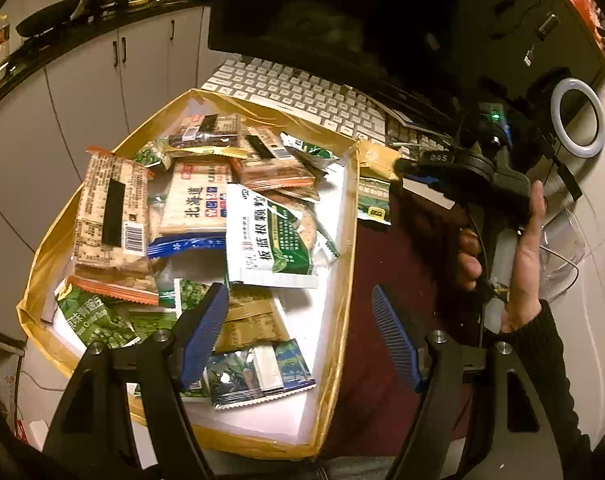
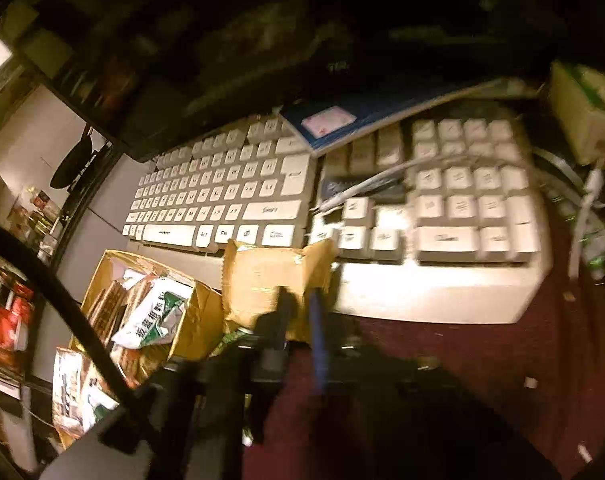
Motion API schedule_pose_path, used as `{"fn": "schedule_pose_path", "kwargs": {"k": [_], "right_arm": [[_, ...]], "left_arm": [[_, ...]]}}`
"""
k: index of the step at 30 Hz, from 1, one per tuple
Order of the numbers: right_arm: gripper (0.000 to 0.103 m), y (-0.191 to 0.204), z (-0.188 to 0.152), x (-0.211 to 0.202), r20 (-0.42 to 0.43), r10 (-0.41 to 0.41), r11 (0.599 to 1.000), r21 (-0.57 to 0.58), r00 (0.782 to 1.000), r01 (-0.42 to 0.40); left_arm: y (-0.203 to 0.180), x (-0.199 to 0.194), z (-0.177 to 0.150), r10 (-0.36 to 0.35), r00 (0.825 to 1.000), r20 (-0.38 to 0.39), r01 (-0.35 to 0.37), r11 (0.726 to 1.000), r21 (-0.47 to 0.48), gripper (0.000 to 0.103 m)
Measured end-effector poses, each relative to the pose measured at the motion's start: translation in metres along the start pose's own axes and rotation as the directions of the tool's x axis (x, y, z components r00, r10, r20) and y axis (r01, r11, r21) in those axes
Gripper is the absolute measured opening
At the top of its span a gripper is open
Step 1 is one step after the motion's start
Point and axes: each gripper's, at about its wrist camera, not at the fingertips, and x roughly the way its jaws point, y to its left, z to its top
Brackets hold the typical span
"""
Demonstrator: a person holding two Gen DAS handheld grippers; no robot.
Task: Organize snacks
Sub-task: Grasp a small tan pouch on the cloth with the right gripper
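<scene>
While the dark monitor (image 1: 342, 20) fills the back of the desk, a white keyboard (image 2: 262, 192) lies just in front of it, with a blue notebook (image 2: 366, 120) resting across its upper keys. On the maroon desk surface (image 1: 382, 360), a gold-lined cardboard box (image 1: 342, 280) sits near the keyboard's front edge, heaped with snack packets: a white and green sachet (image 1: 268, 236) lies on top near the middle, and a cracker pack with an orange edge (image 1: 110, 216) leans at the box's left side. A ring light (image 1: 578, 118) stands to the right beside a clear plastic container (image 1: 562, 248).

The left gripper (image 1: 302, 336) hovers over the box's near right corner, its blue-padded fingers (image 1: 204, 336) spread wide with nothing between them. The right gripper (image 2: 300, 308), held in a hand (image 1: 524, 256) with a dark sleeve, has its fingers pinched together on a tan snack packet (image 2: 270, 276), which sits outside the box, against the keyboard's front edge. A small green packet (image 1: 374, 200) lies beside the box's right wall, under that gripper. The right wrist view is blurred.
</scene>
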Motion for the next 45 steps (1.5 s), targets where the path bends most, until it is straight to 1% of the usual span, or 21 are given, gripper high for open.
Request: {"fn": "schedule_pose_path", "kwargs": {"k": [5, 8, 9, 11, 12, 13, 14, 15, 16, 18, 20, 21, 22, 24, 26, 28, 31, 37, 41, 43, 45], "right_arm": [[0.0, -0.026, -0.017, -0.04, 0.073, 0.034, 0.998, 0.045, 0.997, -0.038], [0.0, -0.044, -0.029, -0.06, 0.135, 0.036, 0.995, 0.092, 0.99, -0.049], [0.001, -0.051, -0.031, -0.062, 0.144, 0.08, 0.989, 0.111, 0.986, -0.096], [0.003, -0.058, -0.03, -0.056, 0.126, 0.18, 0.968, 0.152, 0.976, -0.198], [0.007, -0.057, -0.027, -0.052, 0.108, 0.187, 0.965, 0.167, 0.976, -0.203], [0.028, -0.055, -0.024, -0.048, 0.094, 0.193, 0.963, 0.173, 0.977, -0.207], [0.043, -0.05, -0.02, -0.044, 0.088, 0.198, 0.966, 0.154, 0.976, -0.209], [0.068, -0.044, -0.016, -0.04, 0.083, 0.187, 0.972, 0.13, 0.979, -0.197], [0.072, -0.037, -0.012, -0.037, 0.083, 0.166, 0.978, 0.111, 0.983, -0.175], [0.072, -0.024, -0.004, -0.024, 0.045, 0.138, 0.986, 0.083, 0.989, -0.141], [0.065, -0.016, 0.004, -0.008, -0.012, 0.126, 0.989, 0.085, 0.992, -0.124], [0.051, -0.014, 0.006, 0.002, -0.034, 0.12, 0.989, 0.093, 0.992, -0.116], [0.035, -0.013, 0.007, 0.009, -0.056, 0.12, 0.989, 0.094, 0.991, -0.115], [0.024, -0.013, 0.009, 0.022, -0.087, 0.102, 0.99, 0.111, 0.991, -0.092], [0.022, -0.011, 0.009, 0.022, -0.073, 0.083, 0.992, 0.106, 0.994, -0.075], [0.007, -0.01, 0.009, 0.017, -0.054, 0.059, 0.995, 0.089, 0.997, -0.054], [0.003, -0.008, 0.007, 0.008, -0.024, 0.072, 0.994, 0.083, 0.997, -0.07], [0.003, -0.041, -0.006, -0.041, 0.073, 0.081, 0.988, 0.127, 0.994, -0.09], [0.0, -0.063, -0.027, -0.067, 0.137, 0.019, 0.988, 0.151, 0.99, -0.04], [0.0, -0.074, -0.037, -0.071, 0.167, 0.012, 0.981, 0.188, 0.986, -0.044], [0.002, -0.085, -0.042, -0.071, 0.195, 0.016, 0.977, 0.207, 0.981, -0.057]], "left_arm": [[-0.017, 0.004, 0.002, -0.005, 1.0, -0.009, 0.006, 0.999, 0.043, 0.075], [-0.036, 0.012, 0.008, 0.001, 1.0, -0.024, 0.001, 0.995, 0.1, 0.075], [-0.043, 0.016, 0.011, 0.009, 0.999, -0.032, -0.005, 0.992, 0.127, 0.075], [-0.054, 0.027, 0.017, 0.017, 0.998, -0.063, -0.007, 0.989, 0.149, 0.075], [-0.057, 0.029, 0.02, 0.005, 0.997, -0.072, 0.006, 0.99, 0.143, 0.075], [-0.058, 0.03, 0.021, -0.003, 0.997, -0.072, 0.013, 0.99, 0.139, 0.075], [-0.06, 0.03, 0.021, -0.006, 0.998, -0.068, 0.015, 0.99, 0.138, 0.075], [-0.062, 0.029, 0.021, -0.007, 0.998, -0.062, 0.016, 0.99, 0.141, 0.075], [-0.062, 0.029, 0.02, -0.007, 0.998, -0.058, 0.015, 0.99, 0.142, 0.075], [-0.062, 0.028, 0.018, -0.007, 0.998, -0.061, 0.016, 0.991, 0.136, 0.075], [-0.059, 0.027, 0.014, -0.004, 0.998, -0.066, 0.012, 0.991, 0.131, 0.075], [-0.058, 0.026, 0.013, -0.001, 0.998, -0.066, 0.009, 0.992, 0.129, 0.075], [-0.057, 0.024, 0.012, 0.003, 0.998, -0.064, 0.006, 0.992, 0.129, 0.075], [-0.053, 0.022, 0.011, 0.009, 0.998, -0.06, -0.001, 0.993, 0.122, 0.075], [-0.05, 0.02, 0.01, 0.009, 0.998, -0.055, -0.003, 0.994, 0.111, 0.075], [-0.046, 0.02, 0.011, 0.009, 0.998, -0.055, -0.004, 0.995, 0.098, 0.075], [-0.046, 0.024, 0.012, 0.01, 0.998, -0.063, -0.003, 0.995, 0.096, 0.075], [-0.066, 0.035, 0.016, 0.019, 0.997, -0.075, -0.006, 0.987, 0.163, 0.075], [-0.088, 0.057, 0.025, 0.065, 0.993, -0.1, -0.04, 0.971, 0.236, 0.075], [-0.101, 0.074, 0.033, 0.082, 0.989, -0.12, -0.044, 0.956, 0.289, 0.075], [-0.112, 0.094, 0.044, 0.13, 0.982, -0.133, -0.079, 0.939, 0.334, 0.074]]}}
